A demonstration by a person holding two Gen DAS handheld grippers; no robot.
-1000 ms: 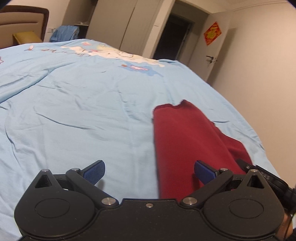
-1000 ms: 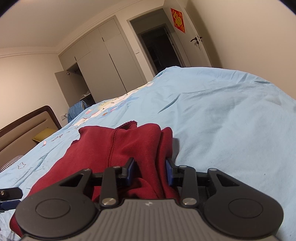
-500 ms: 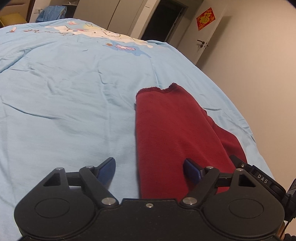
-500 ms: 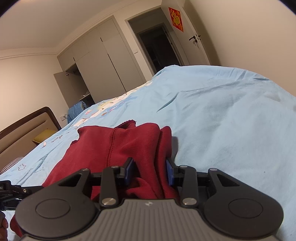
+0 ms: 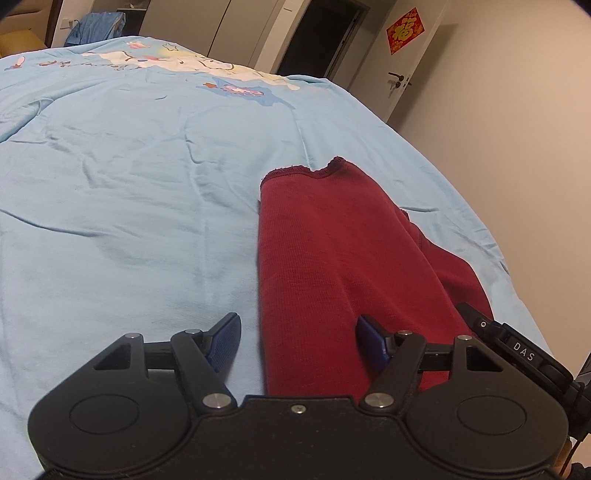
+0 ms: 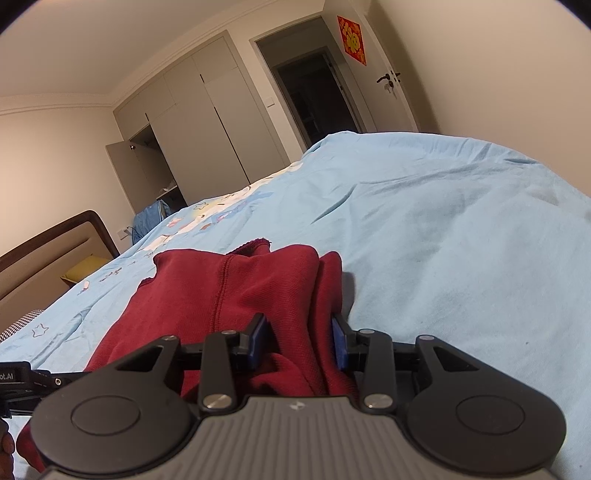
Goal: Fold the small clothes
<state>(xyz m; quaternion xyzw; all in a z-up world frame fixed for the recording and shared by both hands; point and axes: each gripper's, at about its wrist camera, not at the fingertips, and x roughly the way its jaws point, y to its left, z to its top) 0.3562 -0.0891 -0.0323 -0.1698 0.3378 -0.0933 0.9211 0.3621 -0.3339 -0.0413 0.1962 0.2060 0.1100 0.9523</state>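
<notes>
Both views ride low and close over the bed [image 5: 129, 192] — the left wrist looks along it toward the doorway [image 5: 317, 33], the right wrist tilts higher toward the wardrobe [image 6: 207, 122]. Shared — the red garment [image 5: 332, 251], doorway.

We see a dark red garment [image 5: 332, 266] of finely ribbed knit cloth, matt, with a rough frayed far edge. Under it lies a light blue bedsheet [image 5: 129, 206] of smooth, creased, matt cloth. The left gripper [image 5: 299, 341] is matt black plastic with 2 shiny metal pivot screws and textured blue pads [image 5: 226, 341]. The right gripper [image 6: 298, 341] has a ridged grey plastic body.
</notes>
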